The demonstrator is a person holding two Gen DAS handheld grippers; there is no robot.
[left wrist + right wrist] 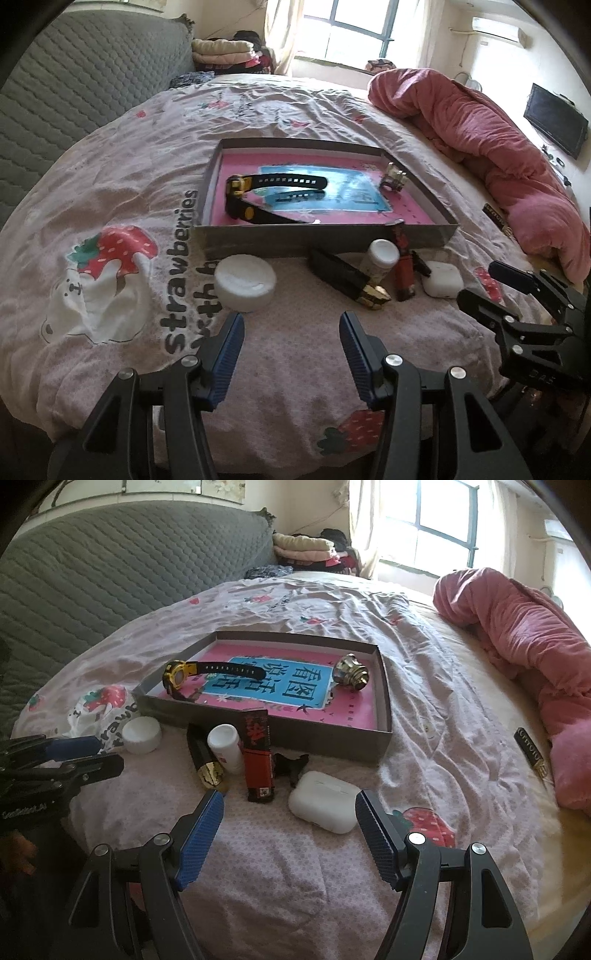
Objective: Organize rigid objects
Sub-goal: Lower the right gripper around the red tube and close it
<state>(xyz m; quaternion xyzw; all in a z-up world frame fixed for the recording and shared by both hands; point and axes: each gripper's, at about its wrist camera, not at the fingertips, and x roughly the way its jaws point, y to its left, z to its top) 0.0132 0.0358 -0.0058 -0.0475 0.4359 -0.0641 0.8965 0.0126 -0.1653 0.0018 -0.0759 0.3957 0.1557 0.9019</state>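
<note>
Loose items on bed, near side of tray (pixel 384 734); both tongs empty.
Earbud case (pixel 325 801) lies just ahead of right tongs (pixel 290 801), jaws wide, not touching. Left of it: lighter (pixel 258 764), bottle (pixel 225 747), black tube (pixel 205 760), white jar (pixel 245 282); the jar sits just beyond left tongs (pixel 291 323), also wide. Watch (pixel 184 677) and metal piece (pixel 351 672) lie inside the tray. Pink quilt (pixel 517 635) far right.
</note>
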